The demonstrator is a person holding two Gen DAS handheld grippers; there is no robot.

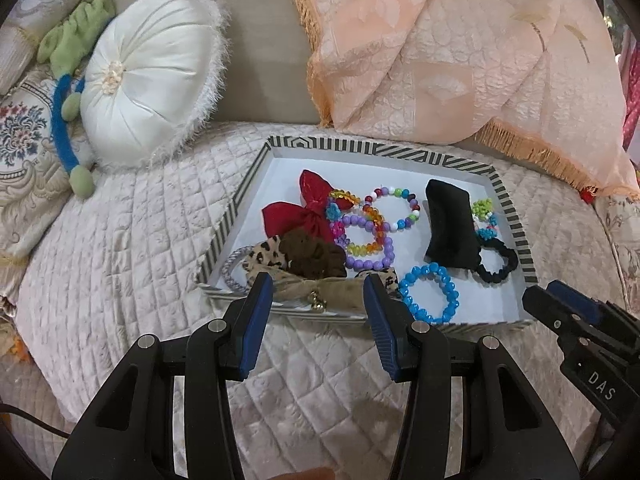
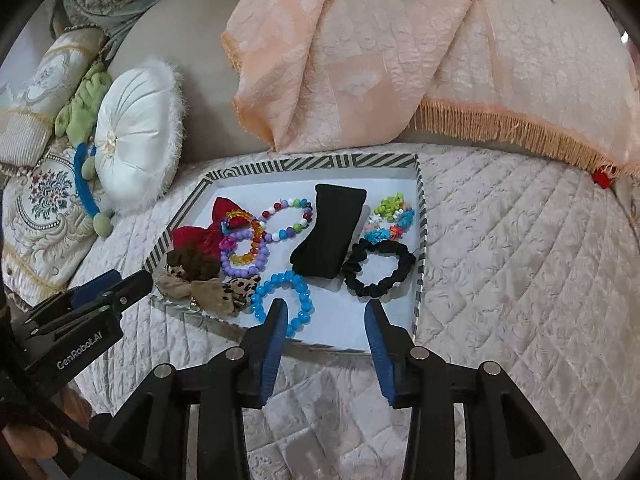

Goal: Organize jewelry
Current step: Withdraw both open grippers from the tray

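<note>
A striped-rim tray (image 1: pixel 240 204) (image 2: pixel 419 216) lies on the quilted bed. It holds a blue bead bracelet (image 1: pixel 430 294) (image 2: pixel 298 288), a purple bead bracelet (image 1: pixel 370 240) (image 2: pixel 244 256), a multicoloured bead bracelet (image 1: pixel 394 210) (image 2: pixel 288 220), a black scrunchie (image 1: pixel 496 262) (image 2: pixel 380 270), a black pouch (image 1: pixel 450 226) (image 2: pixel 332 232), a red bow (image 1: pixel 308 208) (image 2: pixel 200 236) and a leopard-print bow (image 1: pixel 304 280) (image 2: pixel 224 292). My left gripper (image 1: pixel 318 300) hovers open at the tray's near edge over the leopard bow. My right gripper (image 2: pixel 326 320) hovers open at the near edge beside the blue bracelet. Neither holds anything.
A round white cushion (image 1: pixel 152 80) (image 2: pixel 138 136) and a green-and-blue plush toy (image 1: pixel 68 128) lie left of the tray. A peach fringed blanket (image 1: pixel 460 60) (image 2: pixel 400 52) is heaped behind it. Embroidered pillows (image 1: pixel 24 140) are at far left. Quilted bedspread (image 2: pixel 520 280) extends to the right.
</note>
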